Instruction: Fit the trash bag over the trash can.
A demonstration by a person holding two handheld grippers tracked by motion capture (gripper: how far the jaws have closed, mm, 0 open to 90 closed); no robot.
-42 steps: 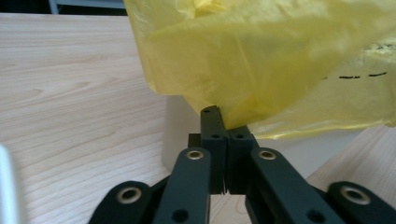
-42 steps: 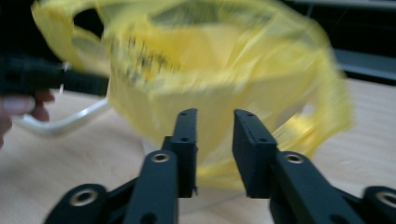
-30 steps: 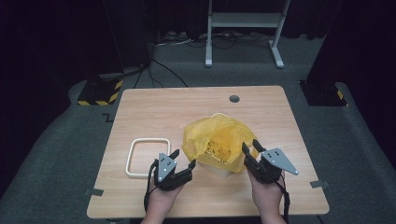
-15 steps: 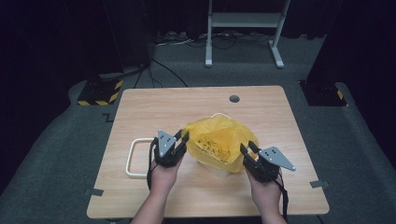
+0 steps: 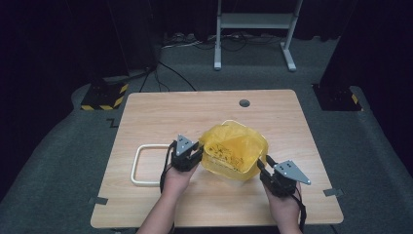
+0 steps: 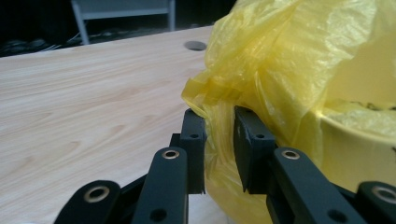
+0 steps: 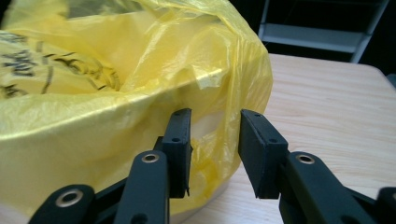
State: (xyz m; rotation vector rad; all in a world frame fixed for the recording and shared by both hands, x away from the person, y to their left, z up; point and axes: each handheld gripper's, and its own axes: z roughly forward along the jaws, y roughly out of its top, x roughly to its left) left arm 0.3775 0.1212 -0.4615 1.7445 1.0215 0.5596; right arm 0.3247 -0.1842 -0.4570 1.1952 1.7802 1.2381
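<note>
Claw on the left [image 5: 198,147] pinches the yellow bag's [image 5: 234,148] left edge near the table's [image 5: 195,112] middle; both forearms reach in from the near side. Its own view shows plastic [image 6: 219,135] gathered between closing jaws. Right claw [image 7: 214,149], closing too, straddles a loose fold, pads apart; black print on the bag [image 7: 42,70] is unreadable.

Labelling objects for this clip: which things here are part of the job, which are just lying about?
In the job:
- yellow bag lining a bin
- left gripper, bag's edge between its jaws, which have just been closing
- right gripper, jaws either side of a bag fold, also just closing

Lying about:
- white frame on the table
- metal stand
- floor cables
</note>
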